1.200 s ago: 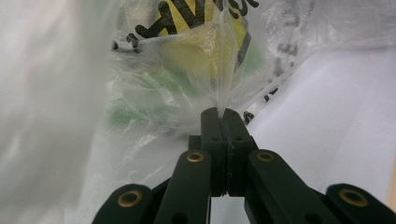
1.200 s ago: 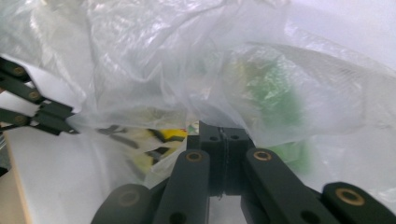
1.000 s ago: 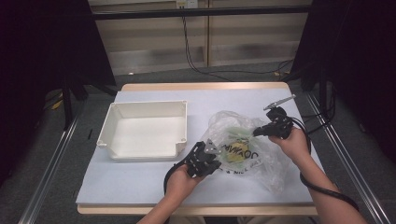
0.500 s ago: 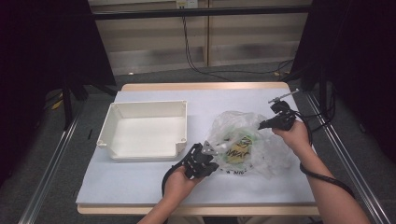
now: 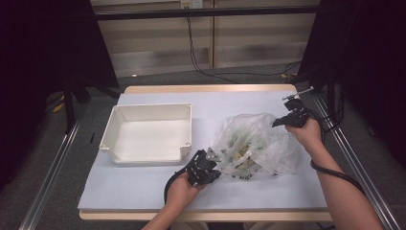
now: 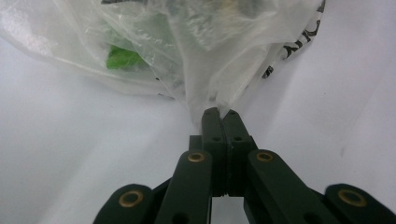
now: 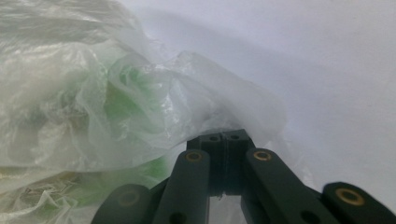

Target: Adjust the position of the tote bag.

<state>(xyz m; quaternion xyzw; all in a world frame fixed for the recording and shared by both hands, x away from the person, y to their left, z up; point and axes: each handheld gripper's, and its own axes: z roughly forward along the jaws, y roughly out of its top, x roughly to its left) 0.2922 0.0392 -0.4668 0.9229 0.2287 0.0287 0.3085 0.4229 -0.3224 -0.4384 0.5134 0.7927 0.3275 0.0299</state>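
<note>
— On the white table, right of centre: what do we list first?

— Item one, the clear plastic bag, crumpled, with printed lettering and green contents showing through the film. It rests on the table between our two grippers, well apart from the tray.

— And the holds?

— Left gripper: jaws closed tight on a pinch of film at the bag's near-left edge; the left gripper view shows the film drawn into a peak right at the tips. Right gripper: jaws likewise closed on the film at the bag's far-right edge, with the plastic bunched over the tips in the right gripper view.

— Item two?

— White tray, open-topped, shallow, left of the bag, nothing inside that we can see.

— Progress, as we judge it?

— Done: both edges of the bag are taken, and the film is stretched between our grips. Left: we read this as opening or spreading the bag, and the mouth is not yet plainly wide; the contents remain inside. If the tray is meant to receive them, that whole part is outstanding.

— Can we name the contents?

— No. Green leafy shapes and a printed label, too veiled by the plastic to say more.

— Anything else on the surface?

— Trailing cable from the right gripper along our forearm.
</note>
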